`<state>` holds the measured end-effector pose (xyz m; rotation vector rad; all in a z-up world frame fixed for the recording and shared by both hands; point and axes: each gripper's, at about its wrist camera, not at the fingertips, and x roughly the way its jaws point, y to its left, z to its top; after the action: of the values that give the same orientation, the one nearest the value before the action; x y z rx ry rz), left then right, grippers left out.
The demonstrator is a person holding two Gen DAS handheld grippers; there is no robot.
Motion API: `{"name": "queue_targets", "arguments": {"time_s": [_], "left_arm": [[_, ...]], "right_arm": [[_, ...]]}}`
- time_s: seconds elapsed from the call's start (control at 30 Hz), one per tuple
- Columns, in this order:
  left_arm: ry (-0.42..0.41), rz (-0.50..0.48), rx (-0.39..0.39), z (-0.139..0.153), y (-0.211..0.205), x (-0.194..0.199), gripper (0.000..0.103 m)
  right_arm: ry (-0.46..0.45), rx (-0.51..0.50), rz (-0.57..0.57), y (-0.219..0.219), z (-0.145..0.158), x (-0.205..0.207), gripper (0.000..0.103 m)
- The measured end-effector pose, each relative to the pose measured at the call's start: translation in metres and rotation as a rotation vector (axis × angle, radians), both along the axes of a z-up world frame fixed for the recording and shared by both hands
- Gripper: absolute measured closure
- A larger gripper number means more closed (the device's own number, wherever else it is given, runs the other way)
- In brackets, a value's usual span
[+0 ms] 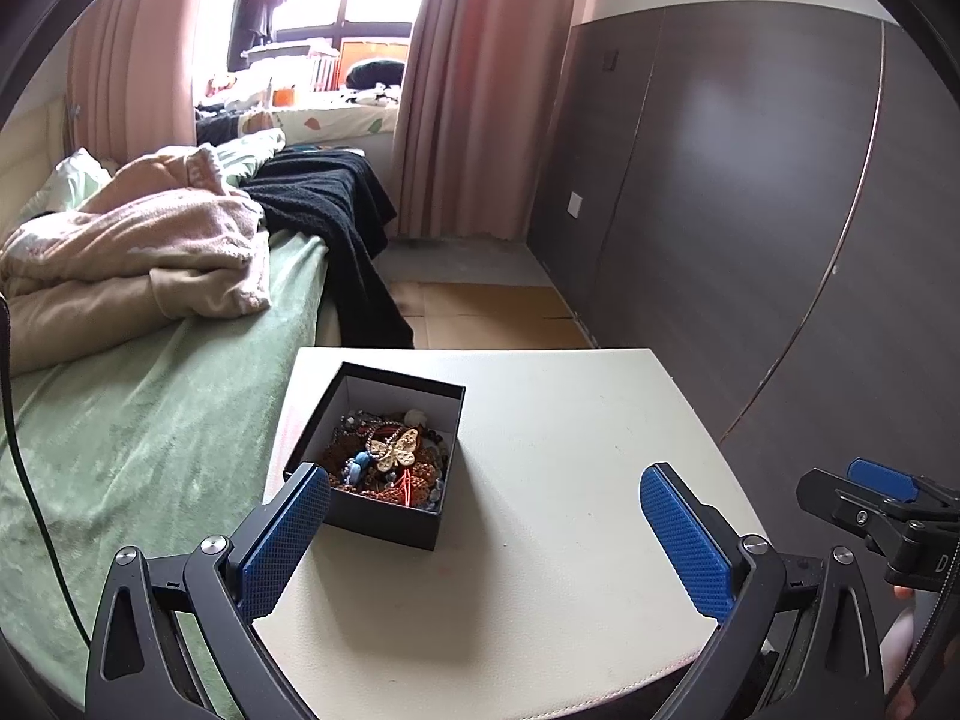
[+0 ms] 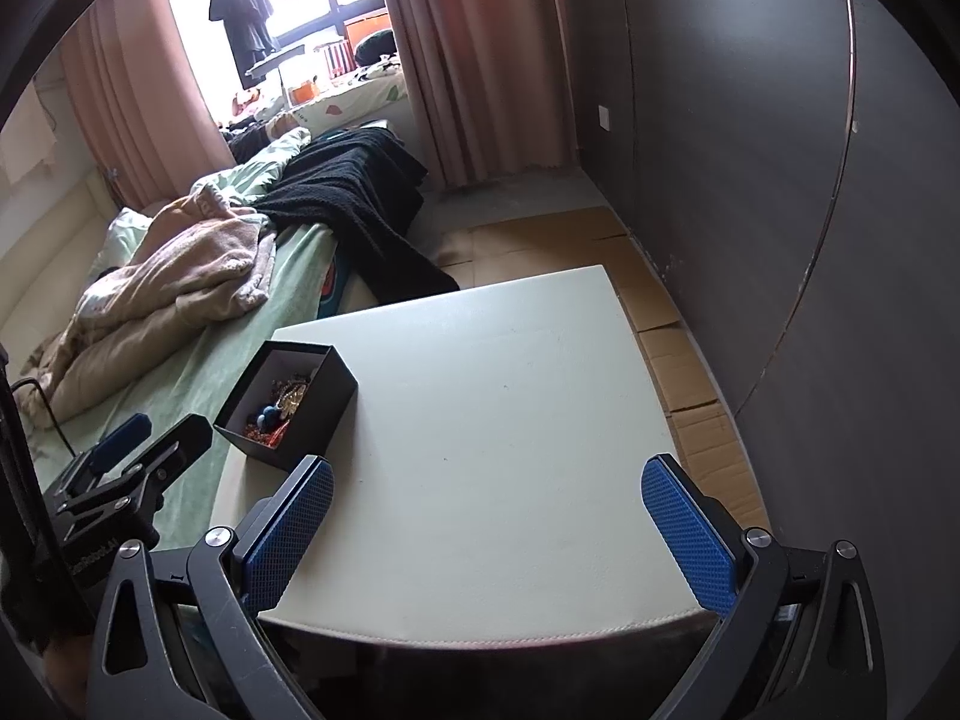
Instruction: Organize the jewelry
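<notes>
Black card walls make up the box [image 1: 384, 468], which sits open near the left edge of the pale table [image 1: 570, 480], close to the bed [image 1: 150, 420]. Inside it the jewelry [image 1: 390, 459] lies in one heap, with a gold butterfly [image 1: 397, 447] on top and a blue piece [image 1: 359, 461] beside it.

Both grippers hang at the near edge, clear of the box. The left gripper [image 1: 486, 540] has its jaws spread wide and holds nothing; the right gripper [image 2: 489, 534] is likewise wide apart and empty.

The likely trouble is the tangle — pulling the butterfly could drag its chain and whatever is hooked to it out of the box. The box looks light, so a finger catching a wall may tip it or push it off the left edge toward the bed. Wide pads may also struggle to pinch a thin chain.

Much is unclear: beads, chains and an orange-red strand merge together, and I cannot tell how many pieces there are. From the right wrist the near wall hides most of the contents. No tray or second container shows — where sorted pieces should go is not evident. A dark cable [image 1: 24, 450] runs across the bed, its ends cut off.
</notes>
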<state>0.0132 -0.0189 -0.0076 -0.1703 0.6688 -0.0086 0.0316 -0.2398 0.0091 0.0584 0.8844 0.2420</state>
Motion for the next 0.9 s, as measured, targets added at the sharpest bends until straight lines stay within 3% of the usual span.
{"name": "queue_targets", "arguments": {"time_s": [0.9], "left_arm": [[-0.003, -0.001, 0.01, -0.0007, -0.0037, 0.0009, 0.0]], "right_arm": [[0.014, 0.0, -0.014, -0.0068, -0.0009, 0.0019, 0.0]]}}
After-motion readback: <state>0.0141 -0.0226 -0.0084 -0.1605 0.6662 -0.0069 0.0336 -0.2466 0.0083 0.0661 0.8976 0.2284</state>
